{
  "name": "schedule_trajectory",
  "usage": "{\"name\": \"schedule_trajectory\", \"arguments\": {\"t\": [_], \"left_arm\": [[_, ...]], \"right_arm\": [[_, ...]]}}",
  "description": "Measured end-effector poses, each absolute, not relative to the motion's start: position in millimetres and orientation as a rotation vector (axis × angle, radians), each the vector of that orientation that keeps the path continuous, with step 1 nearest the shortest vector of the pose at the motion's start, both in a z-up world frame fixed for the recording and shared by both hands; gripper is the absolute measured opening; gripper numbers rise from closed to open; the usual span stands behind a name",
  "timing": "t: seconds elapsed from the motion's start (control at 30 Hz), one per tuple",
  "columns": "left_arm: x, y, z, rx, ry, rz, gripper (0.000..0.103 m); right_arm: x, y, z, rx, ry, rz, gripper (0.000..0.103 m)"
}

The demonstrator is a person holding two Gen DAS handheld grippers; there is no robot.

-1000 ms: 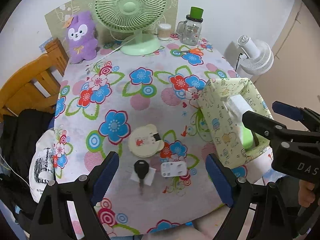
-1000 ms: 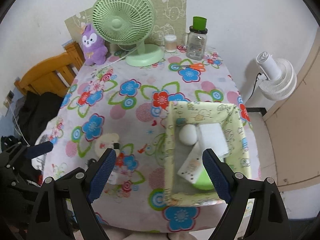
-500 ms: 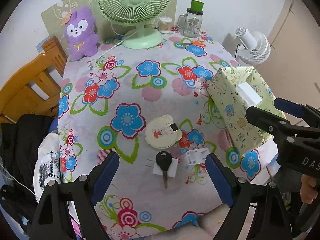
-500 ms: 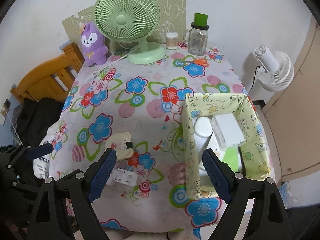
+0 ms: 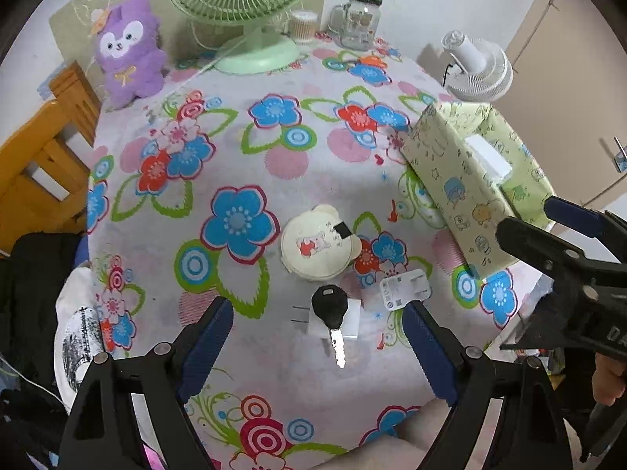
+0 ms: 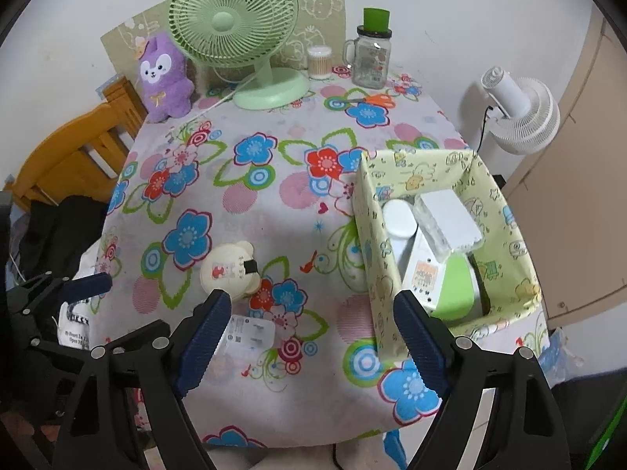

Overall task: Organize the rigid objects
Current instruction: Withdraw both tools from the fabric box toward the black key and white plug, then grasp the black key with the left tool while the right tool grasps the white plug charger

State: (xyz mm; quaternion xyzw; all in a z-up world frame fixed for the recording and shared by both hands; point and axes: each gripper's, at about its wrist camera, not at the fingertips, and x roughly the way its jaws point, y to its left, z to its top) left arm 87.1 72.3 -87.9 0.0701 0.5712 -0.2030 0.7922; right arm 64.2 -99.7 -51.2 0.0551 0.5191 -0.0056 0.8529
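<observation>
From the left wrist view, the left gripper point(image 5: 317, 346) hangs over the near edge of the bench point(image 5: 274, 164), its blue fingers point(image 5: 205, 337) spread wide with nothing between them. Just ahead of it lie the loose things yet to be tidied: a black-headed key point(image 5: 330, 309) resting on top of a small white plug point(image 5: 348, 319), a white charger point(image 5: 405, 289) just to the right of it, and a round cream case point(image 5: 317, 248) a little farther in. The green patterned box point(image 5: 466, 196) stands at the bench's right side, well apart from these, with the right gripper point(image 5: 540, 223) showing in front of it. From the right wrist view, the right gripper's fingers point(image 6: 205, 337) are closing slightly but grasp nothing; the charger point(image 6: 250, 333) lies just beside the left finger, partly hidden by it, and the cream case point(image 6: 231, 270) sits beyond. The box point(image 6: 497, 203) is open here and already holds several white and green items. The step in hand looks like the approach to a pick. The next move probably calls for lowering one gripper around the key or the charger, clenching on it, then carrying it across to the box.
</observation>
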Motion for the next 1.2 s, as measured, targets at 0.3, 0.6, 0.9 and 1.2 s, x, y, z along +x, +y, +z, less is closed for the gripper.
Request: {"name": "schedule_trajectory", "arguments": {"t": [0.3, 0.6, 0.9, 1.2], "left_arm": [[93.2, 75.9, -121.0, 0.152, 1.305, -0.47, 0.09], [101.5, 72.7, -143.6, 0.17, 1.357, -0.482, 0.086], [110.8, 66.3, -164.2, 0.212, 1.39, -0.488, 0.072], [115.8, 59.8, -171.7, 0.217, 1.415, -0.532, 0.058]], "right_arm": [[63.2, -82.6, -75.2, 0.114, 1.168, -0.033, 0.086], [68.4, -72.6, -99.9, 0.132, 1.23, -0.045, 0.086], [73.5, -77.8, -122.1, 0.164, 1.287, -0.076, 0.086], [80.7, -77.5, -133.7, 0.182, 1.322, -0.088, 0.084]]}}
